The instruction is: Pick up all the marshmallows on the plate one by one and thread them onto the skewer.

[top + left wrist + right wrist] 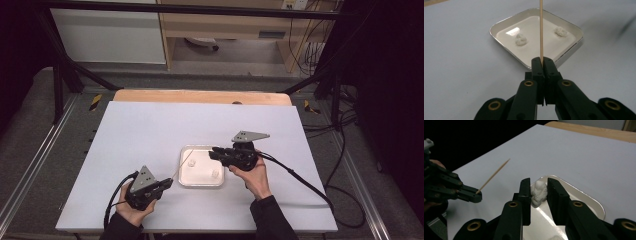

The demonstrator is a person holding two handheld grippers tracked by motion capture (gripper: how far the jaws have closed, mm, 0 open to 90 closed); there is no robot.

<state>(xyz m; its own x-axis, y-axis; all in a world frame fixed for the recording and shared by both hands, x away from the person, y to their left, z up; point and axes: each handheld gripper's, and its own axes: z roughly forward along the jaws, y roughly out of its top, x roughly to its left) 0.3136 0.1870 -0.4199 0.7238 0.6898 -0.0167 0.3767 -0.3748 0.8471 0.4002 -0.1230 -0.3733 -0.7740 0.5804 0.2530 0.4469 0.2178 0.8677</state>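
My left gripper (543, 60) is shut on the base of a thin wooden skewer (541, 30), which points out over a white square tray (574, 48). Two white crumbly lumps lie in that tray, one at left (521, 40) and one farther right (561, 31). My right gripper (539, 181) is shut on another white lump (539, 193), held just above the tray (584, 200). In the high view the left gripper (167, 184) is at the tray's front left corner and the right gripper (214, 153) is over the tray's (186, 184) back right part. The skewer tip (507, 160) stays apart from the held lump.
The tray sits mid-table on a white sheet (150, 130), with a wooden strip (200, 96) along the far edge. Black cables (300, 180) trail from the right gripper over the sheet's right side. Dark frame posts stand at both back corners.
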